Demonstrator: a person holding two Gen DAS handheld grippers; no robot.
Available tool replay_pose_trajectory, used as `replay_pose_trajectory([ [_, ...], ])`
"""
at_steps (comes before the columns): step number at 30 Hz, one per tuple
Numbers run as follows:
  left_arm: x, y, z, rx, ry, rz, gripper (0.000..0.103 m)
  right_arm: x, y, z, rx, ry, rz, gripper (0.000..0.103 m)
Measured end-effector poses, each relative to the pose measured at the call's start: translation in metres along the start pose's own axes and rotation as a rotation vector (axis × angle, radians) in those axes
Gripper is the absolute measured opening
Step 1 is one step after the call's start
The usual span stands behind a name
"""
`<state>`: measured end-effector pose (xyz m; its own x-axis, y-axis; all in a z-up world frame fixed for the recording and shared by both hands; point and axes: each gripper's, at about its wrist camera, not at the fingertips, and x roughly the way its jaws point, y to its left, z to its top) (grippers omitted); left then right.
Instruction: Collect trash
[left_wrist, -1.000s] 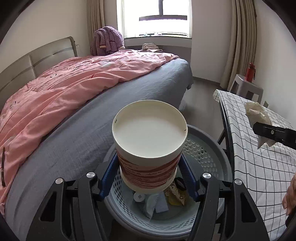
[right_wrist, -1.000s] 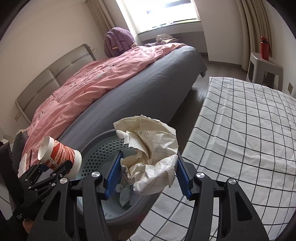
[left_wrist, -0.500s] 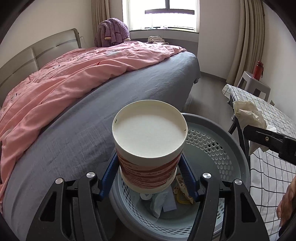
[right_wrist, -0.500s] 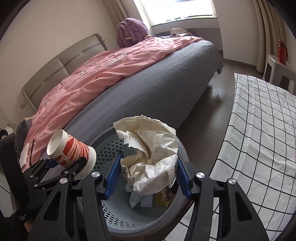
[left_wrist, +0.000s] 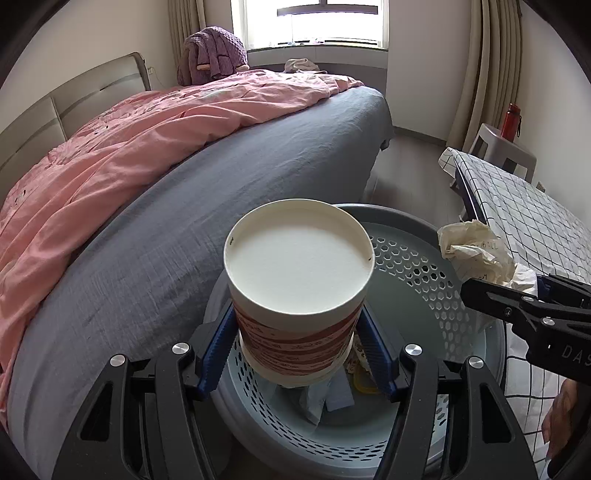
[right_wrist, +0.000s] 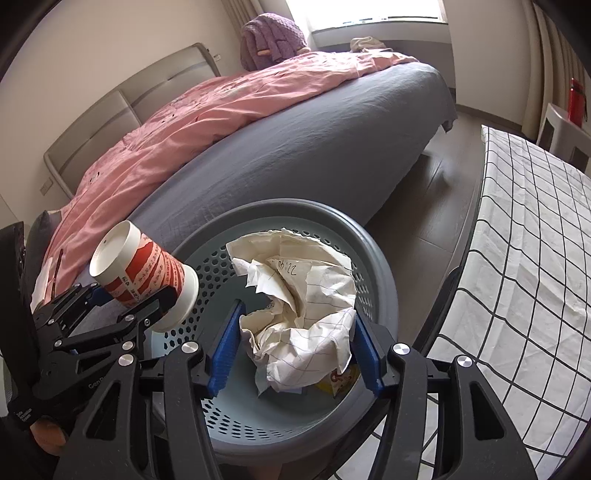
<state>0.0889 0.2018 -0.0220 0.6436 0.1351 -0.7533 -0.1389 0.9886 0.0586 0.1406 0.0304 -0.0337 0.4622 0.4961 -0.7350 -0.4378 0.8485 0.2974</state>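
My left gripper (left_wrist: 297, 354) is shut on a red-and-white paper cup (left_wrist: 299, 295), held bottom-forward over the left part of a round grey-blue perforated trash basket (left_wrist: 424, 266). My right gripper (right_wrist: 295, 345) is shut on a crumpled ball of lined paper (right_wrist: 299, 306), held above the basket's (right_wrist: 373, 258) opening. The cup (right_wrist: 144, 273) and left gripper (right_wrist: 125, 308) show at the left of the right wrist view. The paper ball (left_wrist: 476, 254) and right gripper (left_wrist: 532, 295) show at the right of the left wrist view. Wrappers and paper scraps (left_wrist: 332, 395) lie in the basket's bottom.
A bed with grey sheet (left_wrist: 207, 206) and pink duvet (left_wrist: 147, 129) stands just left of and behind the basket. A table with a checked cloth (right_wrist: 535, 258) is at the right. A stool with a red bottle (left_wrist: 511, 122) stands by the curtains.
Both grippers have moved over the basket. The paper ball came off the table side to above the basket's middle, and the cup moved further over the basket's left rim.
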Motion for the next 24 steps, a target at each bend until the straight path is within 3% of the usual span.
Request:
replay_pose_trajectory([
  [9,0.001,0.004,0.002,-0.023,0.000,0.025,0.063,-0.003,0.005,-0.001,-0.019,-0.009,0.018,0.062],
  [11,0.000,0.005,0.001,-0.028,-0.002,0.036,0.073,-0.005,0.005,-0.001,-0.022,-0.018,0.012,0.064],
  [14,-0.001,0.008,0.001,-0.047,-0.006,0.043,0.077,-0.008,0.004,-0.001,-0.018,-0.030,0.008,0.073],
  [24,-0.003,0.012,0.002,-0.061,-0.011,0.069,0.079,-0.011,0.003,-0.001,-0.011,-0.033,0.002,0.073],
])
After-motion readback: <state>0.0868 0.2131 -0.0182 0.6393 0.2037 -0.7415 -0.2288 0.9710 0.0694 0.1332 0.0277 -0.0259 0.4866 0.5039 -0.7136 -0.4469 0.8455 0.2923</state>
